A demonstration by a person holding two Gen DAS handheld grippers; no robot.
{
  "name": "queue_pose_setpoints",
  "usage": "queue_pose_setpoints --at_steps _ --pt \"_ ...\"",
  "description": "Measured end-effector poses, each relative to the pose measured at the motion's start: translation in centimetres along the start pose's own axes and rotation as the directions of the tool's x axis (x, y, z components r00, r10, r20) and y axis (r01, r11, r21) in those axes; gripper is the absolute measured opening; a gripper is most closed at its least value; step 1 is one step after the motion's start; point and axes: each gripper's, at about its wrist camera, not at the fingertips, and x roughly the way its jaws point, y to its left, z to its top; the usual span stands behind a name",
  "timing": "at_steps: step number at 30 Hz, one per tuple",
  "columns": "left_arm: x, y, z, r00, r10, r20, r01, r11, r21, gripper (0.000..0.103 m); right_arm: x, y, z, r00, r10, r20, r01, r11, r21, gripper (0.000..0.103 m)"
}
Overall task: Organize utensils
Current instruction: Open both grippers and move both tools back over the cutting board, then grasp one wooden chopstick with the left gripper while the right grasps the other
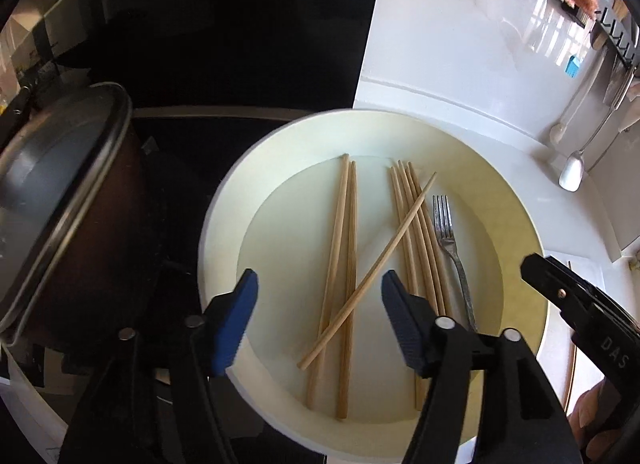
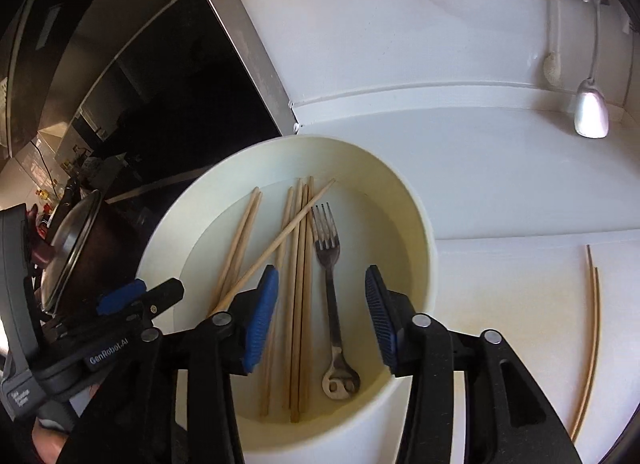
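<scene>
Both grippers, left [image 1: 316, 320] & right [image 2: 320, 316], hang wide open, empty, over the bowl [image 2: 420, 223] w/ chopsticks [image 2: 298, 304] & fork [image 2: 330, 284]. Two chopsticks [image 2: 590, 344] lie at bench's right edge. Probably picking step; next needs a close on one stick.

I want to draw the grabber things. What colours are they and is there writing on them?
Both grippers, left and right, are black plastic with two fingers. The finger pads are blue and ridged. Round silver pins sit at the joints. White writing shows: "GenRobot.AI" on the left, "DAS" on the right.
</scene>
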Motion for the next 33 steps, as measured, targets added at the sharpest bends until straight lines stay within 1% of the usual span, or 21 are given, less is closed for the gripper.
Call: queue_pose_setpoints --at_steps 1,3,4,6,8,10,11,12,14,15,16,19,22,25,27,29,31,33 --pt "-1.0 -0.4 -0.3 1.000 0.011 0.022 -0.011 1.000 0.005 0.072 -1.3 -0.6 -0.6 1.000 -0.005 0.019 0.005 1.000 0.004 0.054" --pt "-2.8 -1.3 -0.9 0.998 0.020 0.051 -0.021 1.000 0.020 0.080 -3.6 -2.1 -1.9 0.998 -0.022 0.057 0.021 1.000 0.012 0.058" --pt "-3.7 -2.1 -1.4 0.998 0.023 0.065 -0.025 0.999 0.026 0.082 -4.8 -2.9 -2.6 0.997 -0.031 0.069 0.031 0.999 0.012 0.059" --pt "-5.2 -3.7 -2.2 0.996 0.026 0.086 -0.029 0.999 0.030 0.087 -7.1 -5.0 -4.0 0.995 -0.066 0.076 0.065 0.998 0.012 0.063" --pt "-6.4 -5.7 -3.4 0.996 0.018 0.090 -0.021 0.999 0.027 0.090 -8.6 -7.4 -5.0 0.993 -0.092 0.072 0.091 0.996 0.016 0.065" --pt "-7.5 -8.1 -4.6 0.995 0.000 0.097 -0.001 1.000 0.017 0.092 -9.9 -10.2 -6.0 0.994 -0.100 0.040 0.100 0.995 0.018 0.065" --pt "-7.8 -9.3 -5.3 0.995 -0.001 0.097 0.000 1.000 0.007 0.095 -10.4 -11.5 -6.6 0.995 -0.101 0.023 0.101 0.995 0.014 0.065" --pt "-8.2 -10.6 -6.0 0.996 -0.004 0.094 0.004 1.000 -0.006 0.095 -11.3 -12.7 -7.1 0.994 -0.109 0.009 0.109 0.994 0.006 0.065" --pt "-8.6 -13.0 -7.5 0.996 -0.035 0.084 0.037 0.999 -0.026 0.096 -12.6 -15.0 -8.3 0.992 -0.129 0.006 0.129 0.992 -0.007 0.065" --pt "-8.6 -14.3 -8.2 0.996 -0.044 0.075 0.046 0.999 -0.023 0.096 -13.3 -16.3 -8.9 0.991 -0.136 0.012 0.136 0.991 -0.008 0.066" --pt "-8.6 -15.6 -8.9 0.997 -0.042 0.066 0.043 0.999 -0.017 0.096 -13.7 -17.4 -9.3 0.990 -0.143 0.012 0.143 0.990 -0.006 0.070" --pt "-8.3 -18.7 -10.6 0.999 -0.022 0.048 0.023 1.000 -0.015 0.096 -13.9 -19.9 -10.2 0.991 -0.131 -0.019 0.131 0.991 -0.011 0.070" --pt "-8.1 -20.3 -11.9 0.999 -0.012 0.029 0.013 1.000 -0.025 0.096 -13.8 -20.9 -10.8 0.989 -0.145 -0.033 0.143 0.989 -0.034 0.070" --pt "-8.0 -21.0 -12.4 0.999 0.023 0.037 -0.023 1.000 -0.007 0.096 -13.3 -21.3 -11.2 0.990 -0.137 -0.029 0.136 0.990 -0.028 0.070" --pt "-8.0 -21.3 -13.0 0.998 0.031 0.063 -0.032 0.999 0.019 0.096 -12.4 -21.3 -11.2 0.986 -0.164 -0.010 0.164 0.986 -0.020 0.070" --pt "-7.3 -21.4 -13.3 0.997 0.026 0.075 -0.030 0.998 0.051 0.096 -11.4 -21.3 -11.1 0.980 -0.199 0.002 0.199 0.980 -0.010 0.070" --pt "-6.2 -21.5 -13.5 0.998 0.021 0.051 -0.025 0.997 0.075 0.096 -10.6 -21.3 -11.0 0.974 -0.225 0.015 0.225 0.974 0.020 0.070" --pt "-5.5 -21.3 -13.7 0.999 0.002 0.043 -0.005 0.997 0.074 0.096 -10.0 -21.3 -11.0 0.972 -0.232 0.023 0.231 0.972 0.044 0.070"
